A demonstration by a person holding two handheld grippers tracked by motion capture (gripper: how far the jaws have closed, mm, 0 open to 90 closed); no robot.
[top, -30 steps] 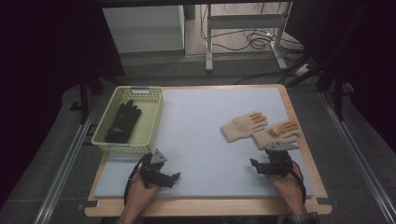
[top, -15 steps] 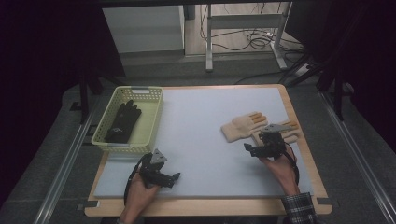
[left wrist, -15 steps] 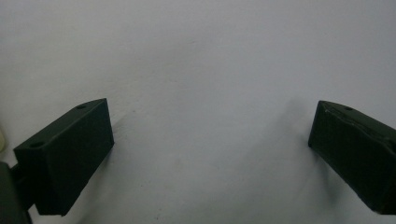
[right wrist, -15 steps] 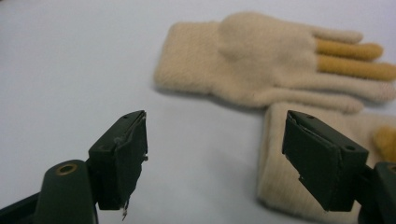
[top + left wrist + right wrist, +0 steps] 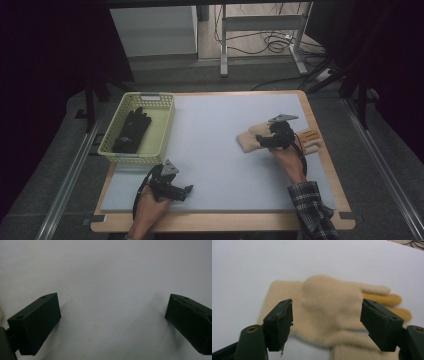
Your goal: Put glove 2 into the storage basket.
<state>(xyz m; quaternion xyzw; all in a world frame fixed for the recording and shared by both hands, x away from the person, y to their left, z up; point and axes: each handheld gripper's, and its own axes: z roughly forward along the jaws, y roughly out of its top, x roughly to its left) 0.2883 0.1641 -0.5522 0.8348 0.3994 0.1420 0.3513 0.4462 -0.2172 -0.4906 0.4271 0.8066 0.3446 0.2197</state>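
Note:
Two cream knit gloves with orange fingertips lie at the right of the white mat. The nearer glove [image 5: 250, 137] [image 5: 329, 302] lies flat, its cuff toward the mat's middle. The second glove [image 5: 311, 140] lies behind the right hand, partly hidden. My right gripper [image 5: 267, 140] [image 5: 327, 322] is open and hovers over the nearer glove, jaws either side of its palm. My left gripper [image 5: 182, 192] [image 5: 112, 322] is open low over bare mat at the front left, nothing between its jaws. A black glove [image 5: 131, 131] lies in the yellow basket [image 5: 161, 134].
The white mat [image 5: 215, 145] covers a wooden table [image 5: 225, 222]. The yellow basket stands at the mat's left edge. Beyond the table are a white cabinet [image 5: 152, 30], a metal frame [image 5: 260, 25] and cables [image 5: 280, 45] on the floor.
My right gripper has moved forward and left from the front right of the mat to above the cream gloves. The left gripper has stayed put.

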